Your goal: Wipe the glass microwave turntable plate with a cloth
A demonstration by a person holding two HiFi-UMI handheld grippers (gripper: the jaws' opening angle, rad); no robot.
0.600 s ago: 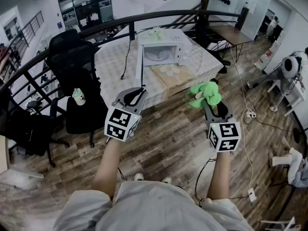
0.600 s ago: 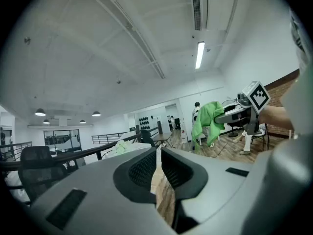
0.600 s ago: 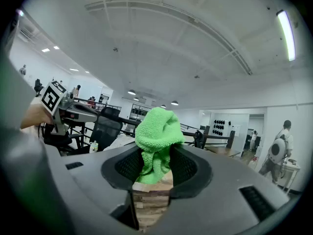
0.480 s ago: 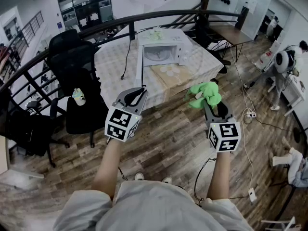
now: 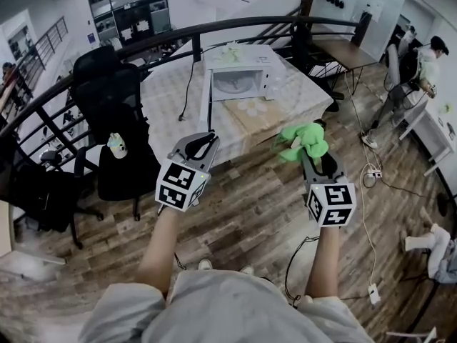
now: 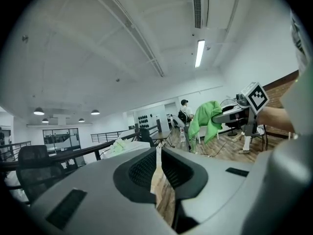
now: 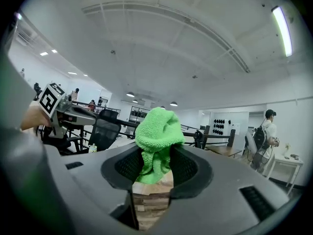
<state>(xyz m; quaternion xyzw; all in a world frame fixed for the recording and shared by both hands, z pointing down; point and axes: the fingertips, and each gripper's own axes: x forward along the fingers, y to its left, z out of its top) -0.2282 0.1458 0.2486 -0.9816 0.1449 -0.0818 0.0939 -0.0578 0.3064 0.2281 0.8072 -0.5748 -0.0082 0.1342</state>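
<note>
Wood floor (image 5: 243, 199) below; microwave (image 5: 243, 73), door open, on the tabletop (image 5: 168, 95) ahead. My right gripper (image 5: 307, 154): jaws clamped on green cloth (image 5: 303, 136). Left gripper (image 5: 207, 138): jaws nearly together, holding nothing.

no readable text, labels, brands or numbers in any view

Inside the open microwave (image 5: 243, 68) there's a pale round shape (image 5: 233, 83), far too small in the head view to say whether it's glass or what state it's in. The green cloth (image 7: 157, 131) goes down between the jaws of the right gripper (image 7: 156, 168), its lower end tucked out of sight behind them. At the bottom edge the person's torso (image 5: 228, 309) is cut off, and the bystander (image 5: 427, 59) far right is too small to make out.
</note>
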